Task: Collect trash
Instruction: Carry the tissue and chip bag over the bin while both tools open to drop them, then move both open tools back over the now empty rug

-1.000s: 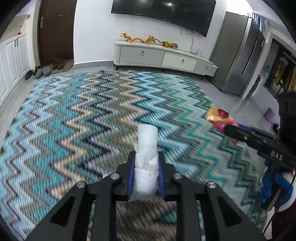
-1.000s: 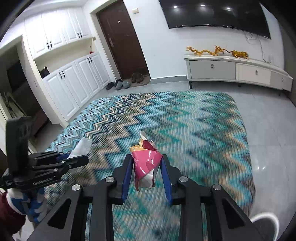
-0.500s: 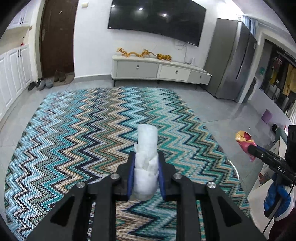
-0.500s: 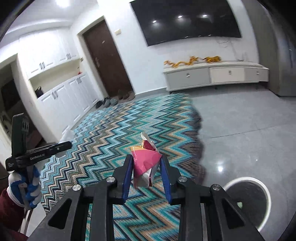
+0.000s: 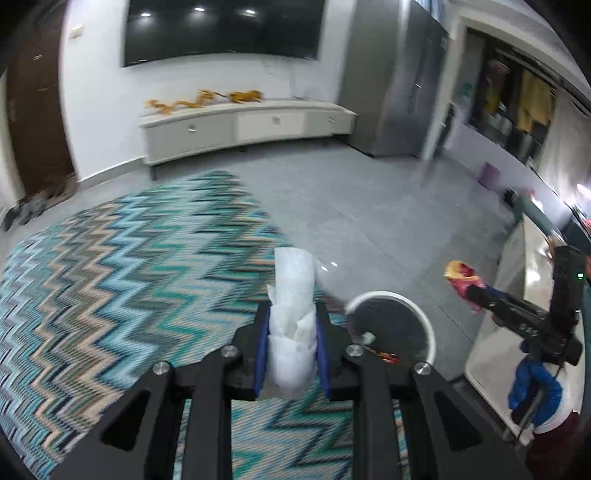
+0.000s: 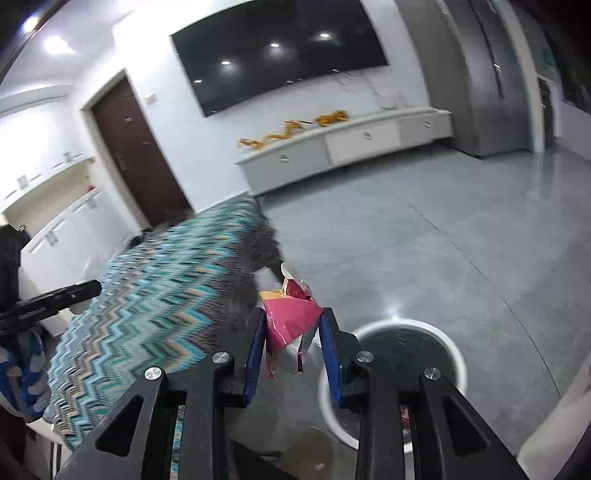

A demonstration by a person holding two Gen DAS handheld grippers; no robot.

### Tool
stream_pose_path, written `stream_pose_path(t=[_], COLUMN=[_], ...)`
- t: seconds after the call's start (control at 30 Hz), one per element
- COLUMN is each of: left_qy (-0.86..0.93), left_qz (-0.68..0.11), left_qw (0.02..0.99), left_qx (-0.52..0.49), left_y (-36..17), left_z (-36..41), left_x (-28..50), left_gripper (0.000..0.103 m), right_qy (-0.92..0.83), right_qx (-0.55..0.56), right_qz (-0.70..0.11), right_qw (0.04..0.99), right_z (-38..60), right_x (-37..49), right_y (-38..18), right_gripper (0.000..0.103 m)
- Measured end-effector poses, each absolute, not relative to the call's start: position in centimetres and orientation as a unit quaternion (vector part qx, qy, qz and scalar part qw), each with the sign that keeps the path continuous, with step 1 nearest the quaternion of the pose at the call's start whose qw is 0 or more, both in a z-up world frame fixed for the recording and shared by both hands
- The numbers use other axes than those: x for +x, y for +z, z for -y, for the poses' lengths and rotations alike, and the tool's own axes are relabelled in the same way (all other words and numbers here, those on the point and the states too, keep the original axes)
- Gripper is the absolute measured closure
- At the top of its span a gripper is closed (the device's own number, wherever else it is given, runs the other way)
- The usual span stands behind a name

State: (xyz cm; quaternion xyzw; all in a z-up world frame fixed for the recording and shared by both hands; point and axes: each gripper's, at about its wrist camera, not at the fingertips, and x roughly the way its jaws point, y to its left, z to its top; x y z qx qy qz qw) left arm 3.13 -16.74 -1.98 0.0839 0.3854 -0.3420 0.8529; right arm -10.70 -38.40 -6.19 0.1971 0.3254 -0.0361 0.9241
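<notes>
My left gripper (image 5: 291, 350) is shut on a crumpled white tissue (image 5: 293, 317) that sticks up between the blue pads. My right gripper (image 6: 293, 347) is shut on a pink, red and yellow wrapper (image 6: 291, 321); it also shows at the right of the left wrist view (image 5: 461, 280). A round white-rimmed trash bin (image 5: 391, 325) with a dark inside stands on the grey floor just right of the left gripper, with some scraps in it. In the right wrist view the bin (image 6: 454, 354) is just right of and below the gripper.
A zigzag teal rug (image 5: 122, 280) covers the floor to the left. A white TV cabinet (image 5: 240, 127) and a wall TV (image 5: 221, 29) are at the back, a grey fridge (image 5: 399, 85) at the back right. A white surface edge (image 5: 517, 280) lies at the right.
Both grippers have swung right, off the rug toward the grey floor. The trash bin has come close under both. Each still holds its piece of trash.
</notes>
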Motion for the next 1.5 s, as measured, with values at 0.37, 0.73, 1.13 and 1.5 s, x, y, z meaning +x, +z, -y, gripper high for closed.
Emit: stream_pose_path(t=[0.37, 0.73, 1.13, 1.5], left_qy=[-0.426, -0.457, -0.438, -0.38], left_qz=[-0.413, -0.411, -0.402, -0.362], left_qw=[0.796, 0.785, 0.801, 0.847], left_qx=[0.122, 0.082, 0.074, 0.082], left_y=[-5.0, -5.3, -4.1, -2.3], left_z=[31.0, 36.6, 34.2, 26.4], left_x=[1.4, 1.4, 1.2, 1.0], left_gripper=[0.081, 0.039, 0.039, 0.031], right_qy=[-0.099, -0.122, -0.14, -0.136], right_qx=[0.234, 0.243, 0.239, 0.222], right_qz=[-0.367, -0.393, -0.384, -0.355], right_qw=[0.895, 0.878, 0.881, 0.898], right_z=[44.5, 46.9, 46.4, 43.4], right_x=[-11.9, -10.0, -11.3, -12.2], right_y=[-11.3, -14.3, -13.3, -9.1], right_gripper=[0.075, 0.073, 0.056, 0.047])
